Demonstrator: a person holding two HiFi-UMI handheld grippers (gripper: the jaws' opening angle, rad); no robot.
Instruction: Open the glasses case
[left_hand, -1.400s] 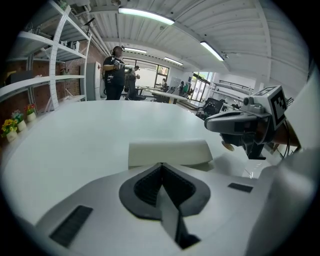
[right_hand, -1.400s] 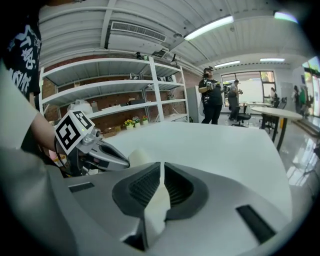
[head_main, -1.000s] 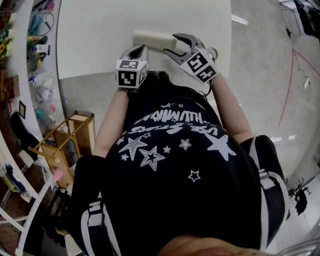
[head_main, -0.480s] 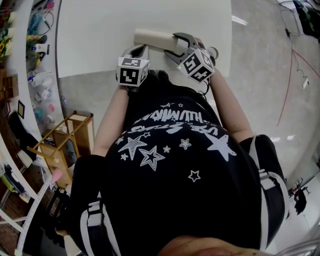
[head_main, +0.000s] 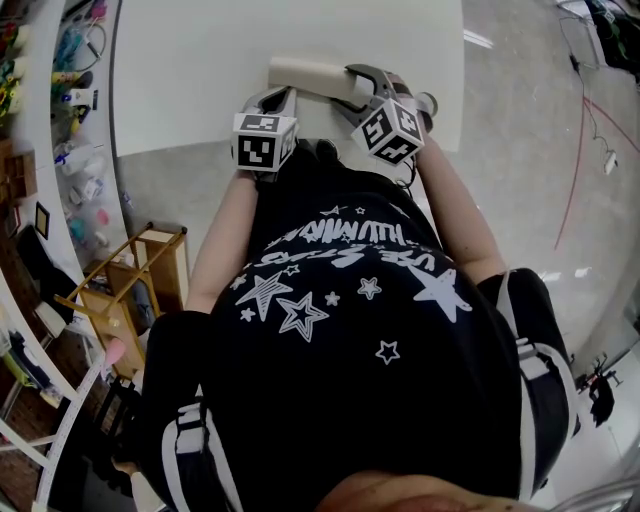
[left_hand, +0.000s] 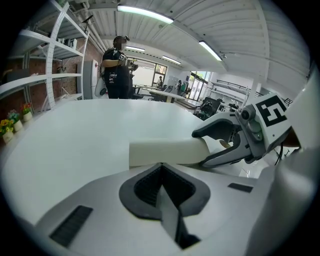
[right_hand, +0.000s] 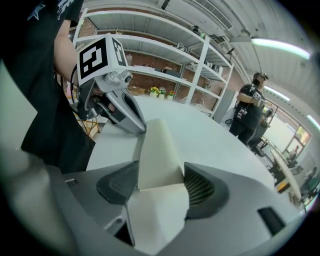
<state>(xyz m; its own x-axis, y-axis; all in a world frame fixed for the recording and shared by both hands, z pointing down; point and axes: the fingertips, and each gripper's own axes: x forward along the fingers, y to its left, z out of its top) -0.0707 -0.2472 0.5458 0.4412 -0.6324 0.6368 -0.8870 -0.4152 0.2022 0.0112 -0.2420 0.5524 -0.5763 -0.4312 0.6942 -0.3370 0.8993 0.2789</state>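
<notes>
In the head view the glasses case (head_main: 305, 75) lies on the white table (head_main: 200, 70) close to the person, its long axis running from side to side. The left gripper (head_main: 284, 96) comes at the case's near long side, toward its left end. The right gripper (head_main: 346, 87) straddles the case's right end and is the one set to work it. Both forearms reach forward, and both grippers slant down at the case.

In the left gripper view that gripper's jaws are pressed together with nothing between them. Their tip sits at the case's near flank, and I judge it a steadying prop.

In the right gripper view the camera looks straight down the case's length. The jaws have just been opening and now stand spread wide. The case's end and a folded flap fill the gap, with the pads just beside the flanks and no clear squeeze. The flap faces this gripper, so the opening pull should come along the case's long axis.
</notes>
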